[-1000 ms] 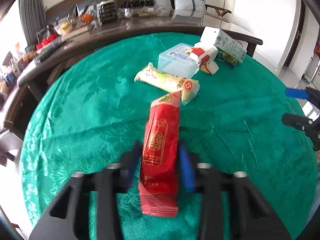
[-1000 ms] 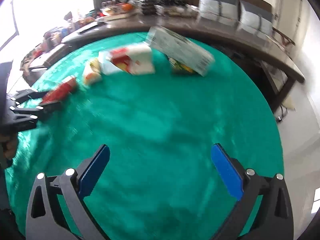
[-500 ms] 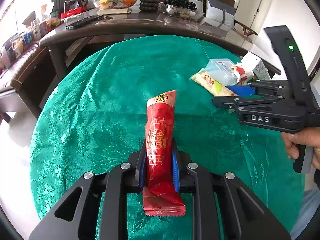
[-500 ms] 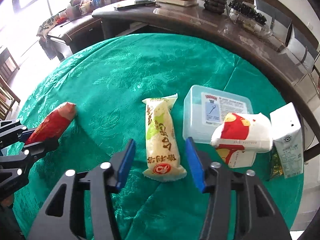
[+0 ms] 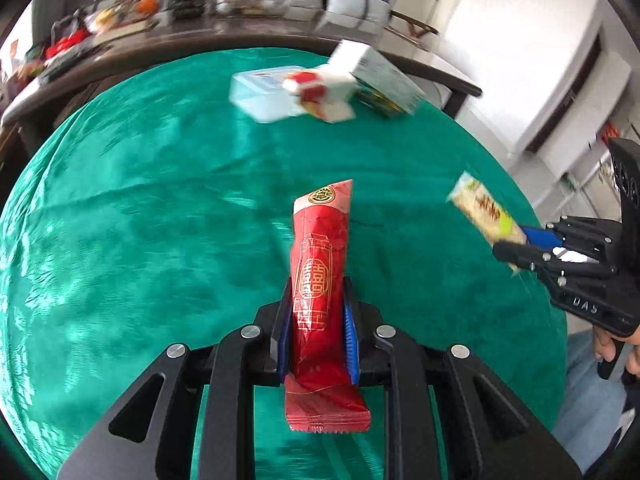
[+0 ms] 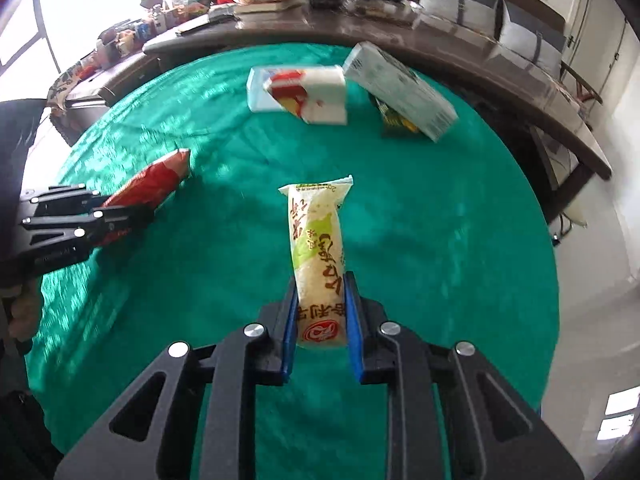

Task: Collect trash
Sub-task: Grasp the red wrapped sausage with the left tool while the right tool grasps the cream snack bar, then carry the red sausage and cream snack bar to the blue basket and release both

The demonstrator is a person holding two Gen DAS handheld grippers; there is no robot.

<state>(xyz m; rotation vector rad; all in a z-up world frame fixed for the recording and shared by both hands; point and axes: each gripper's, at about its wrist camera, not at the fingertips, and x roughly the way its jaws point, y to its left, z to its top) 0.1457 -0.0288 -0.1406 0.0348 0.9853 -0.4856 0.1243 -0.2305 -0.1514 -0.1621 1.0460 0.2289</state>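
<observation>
1. The left gripper (image 5: 318,320) is clamped on a red snack wrapper (image 5: 320,280), which stands up between its blue pads above the green tablecloth (image 5: 140,220).
2. The right gripper (image 6: 320,312) is closed around a pale yellow-green snack wrapper (image 6: 318,256), also clear of the cloth.
3. At the far side of the table lies a clear plastic box (image 6: 258,88) with its lid on; its contents cannot be made out.
4. A white and red packet (image 6: 312,96) leans against that box, touching it.
5. Just right of it, a white carton (image 6: 400,92) lies tilted over a small dark green packet (image 6: 394,120).
</observation>
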